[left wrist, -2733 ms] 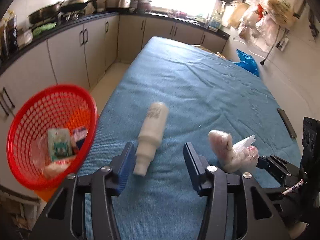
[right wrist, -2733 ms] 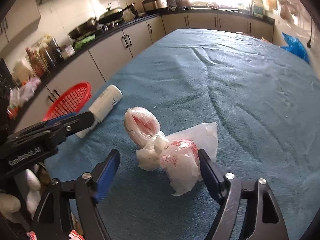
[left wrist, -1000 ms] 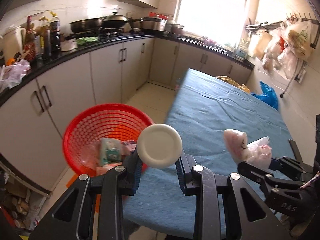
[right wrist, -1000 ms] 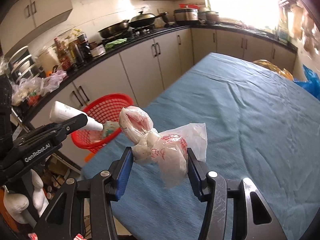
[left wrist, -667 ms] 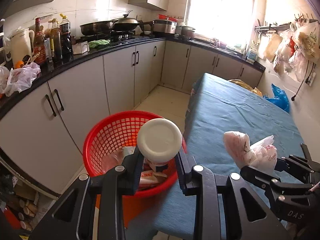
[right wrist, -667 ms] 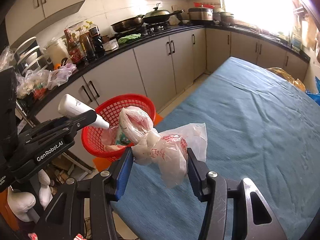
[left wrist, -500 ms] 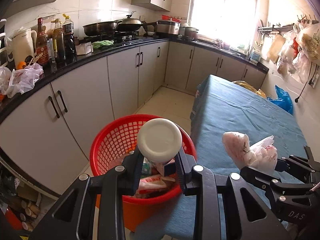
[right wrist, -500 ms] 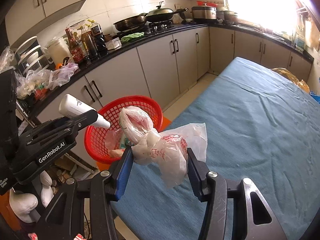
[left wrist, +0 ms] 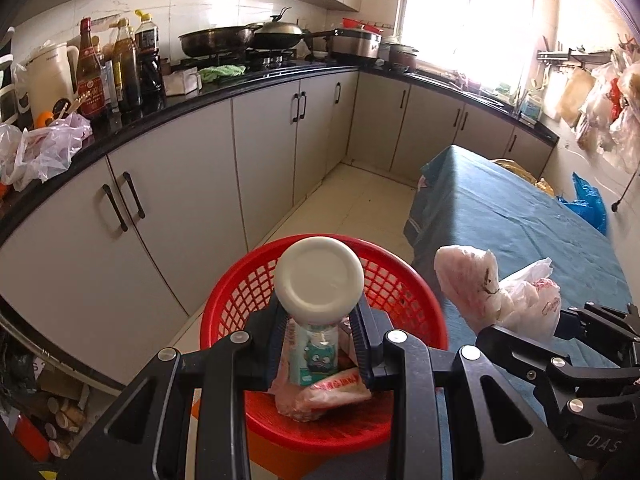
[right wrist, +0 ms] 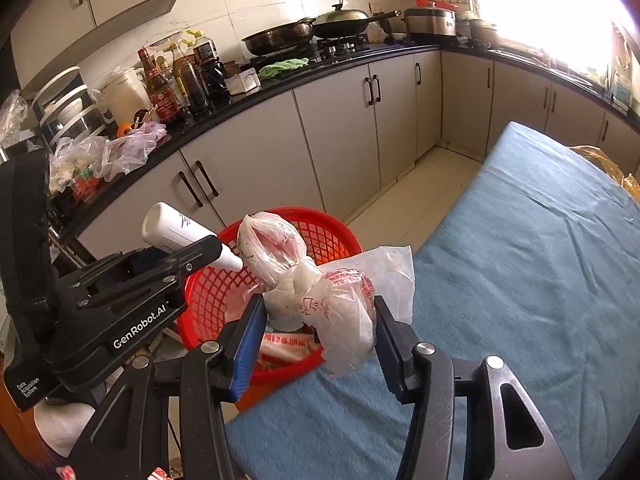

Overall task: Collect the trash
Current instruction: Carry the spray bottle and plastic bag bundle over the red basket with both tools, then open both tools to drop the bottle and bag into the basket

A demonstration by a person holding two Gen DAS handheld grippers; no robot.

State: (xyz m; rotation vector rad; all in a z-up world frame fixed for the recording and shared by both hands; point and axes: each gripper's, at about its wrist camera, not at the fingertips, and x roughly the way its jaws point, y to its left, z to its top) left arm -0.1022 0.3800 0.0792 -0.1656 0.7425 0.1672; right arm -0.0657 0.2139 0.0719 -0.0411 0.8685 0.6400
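The white cylindrical plastic bottle (left wrist: 320, 276) is clamped at its neck by the left gripper (left wrist: 320, 338), base toward the camera, so its long axis runs along the fingers. It hangs directly above the red mesh plastic basket (left wrist: 236, 304), which stands on the floor left of the table's near edge and already contains packaged waste. The knotted translucent plastic bag (right wrist: 320, 288) is pinched between the narrowed jaws of the right gripper (right wrist: 318, 336), positioned over the boundary between the basket rim and the blue-cloth-covered table (right wrist: 540, 260) — slightly right of the opening. The left gripper is nearer to release; the right requires a short leftward shift.
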